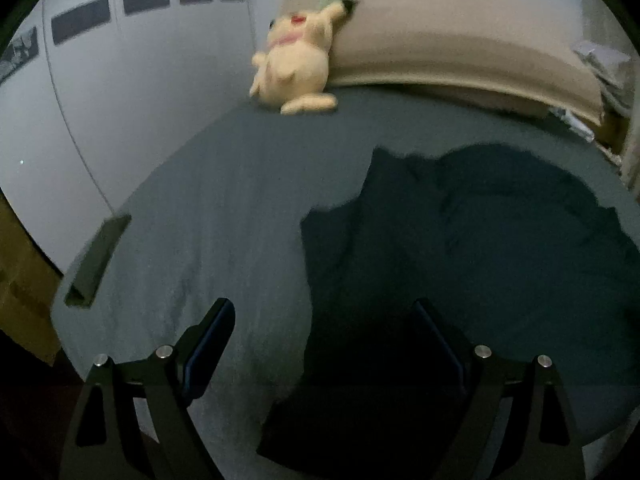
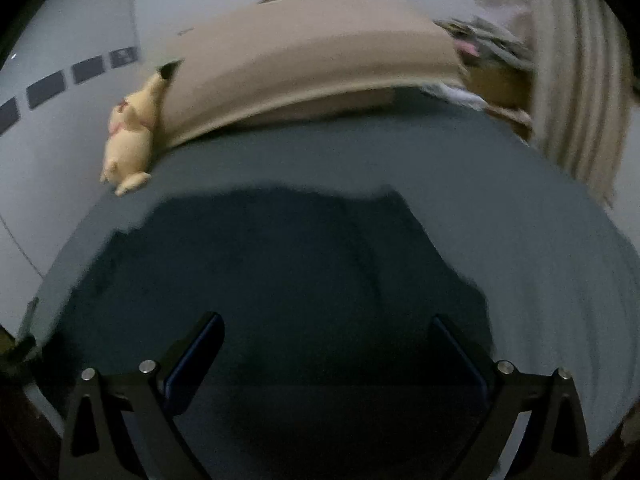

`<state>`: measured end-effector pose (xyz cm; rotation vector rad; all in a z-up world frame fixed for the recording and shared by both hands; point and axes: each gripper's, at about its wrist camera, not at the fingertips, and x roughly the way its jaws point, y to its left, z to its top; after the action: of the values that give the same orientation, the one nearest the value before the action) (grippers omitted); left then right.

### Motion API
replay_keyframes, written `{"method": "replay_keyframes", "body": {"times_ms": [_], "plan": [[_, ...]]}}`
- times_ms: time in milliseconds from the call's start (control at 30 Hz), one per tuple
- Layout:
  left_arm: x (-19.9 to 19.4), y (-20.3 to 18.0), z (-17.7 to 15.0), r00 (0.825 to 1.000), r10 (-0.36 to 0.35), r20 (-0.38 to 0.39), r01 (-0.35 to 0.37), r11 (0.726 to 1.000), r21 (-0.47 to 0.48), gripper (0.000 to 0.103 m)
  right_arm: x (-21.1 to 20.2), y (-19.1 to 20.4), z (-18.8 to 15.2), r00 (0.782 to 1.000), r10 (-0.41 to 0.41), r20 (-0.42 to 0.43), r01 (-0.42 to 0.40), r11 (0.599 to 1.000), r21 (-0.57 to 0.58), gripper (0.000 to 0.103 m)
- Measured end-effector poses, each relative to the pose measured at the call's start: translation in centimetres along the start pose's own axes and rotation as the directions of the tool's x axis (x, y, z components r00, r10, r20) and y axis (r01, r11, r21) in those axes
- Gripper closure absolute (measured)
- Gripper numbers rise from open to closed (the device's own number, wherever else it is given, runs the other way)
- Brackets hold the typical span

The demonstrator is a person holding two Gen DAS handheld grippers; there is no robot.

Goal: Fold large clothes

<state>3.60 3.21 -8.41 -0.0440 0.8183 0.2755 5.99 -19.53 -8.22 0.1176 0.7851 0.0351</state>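
A dark garment (image 1: 460, 260) lies rumpled on the grey-blue bed sheet (image 1: 224, 208). The left gripper (image 1: 324, 320) and right gripper (image 2: 328, 332) both hang above it, jaws spread wide and holding nothing.

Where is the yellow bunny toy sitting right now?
The yellow plush toy sits at the far end of the bed, leaning on the left end of the tan headboard, near the white wall. It appears upper centre in the left wrist view.

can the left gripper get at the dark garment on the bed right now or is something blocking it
Probably yes. The left gripper is open and empty above the bed, with the dark garment spread just ahead between and beyond its fingers. Nothing lies between them; the plush toy sits far back by the headboard.
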Motion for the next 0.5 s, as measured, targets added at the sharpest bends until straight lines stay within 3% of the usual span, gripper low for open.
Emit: {"method": "replay_keyframes", "body": {"times_ms": [100, 200, 267, 367, 500], "plan": [[-1.4, -0.3, -0.8, 0.999, -0.021, 0.031, 0.021, 1.000, 0.001, 0.013, 3.2, 4.1, 5.2, 0.997, 0.066, -0.040, -0.068, 0.997, -0.039, 0.000], [-2.3, -0.1, -1.2, 0.999, -0.028, 0.041, 0.028, 1.000, 0.006, 0.013, 9.8, 8.6, 8.7, 0.990, 0.044, -0.133, -0.052, 0.997, -0.061, 0.000], [-2.4, 0.3, -1.4, 0.999, -0.034, 0.042, 0.034, 0.999, 0.005, 0.013, 14.0, 10.2, 9.0, 0.983, -0.055, -0.175, 0.038, 0.994, -0.098, 0.000], [-1.9, 0.8, -1.2, 0.999, -0.038, 0.031, 0.038, 0.999, 0.008, 0.013, 19.3, 10.3, 8.2, 0.951, -0.109, -0.289, 0.087, 0.992, -0.086, 0.000], [-1.8, 1.2, -1.3, 0.999, -0.037, 0.019, 0.037, 0.999, -0.004, 0.013, 18.4, 10.8, 9.1, 0.957, -0.112, -0.266, 0.089, 0.991, -0.099, 0.000]]}}
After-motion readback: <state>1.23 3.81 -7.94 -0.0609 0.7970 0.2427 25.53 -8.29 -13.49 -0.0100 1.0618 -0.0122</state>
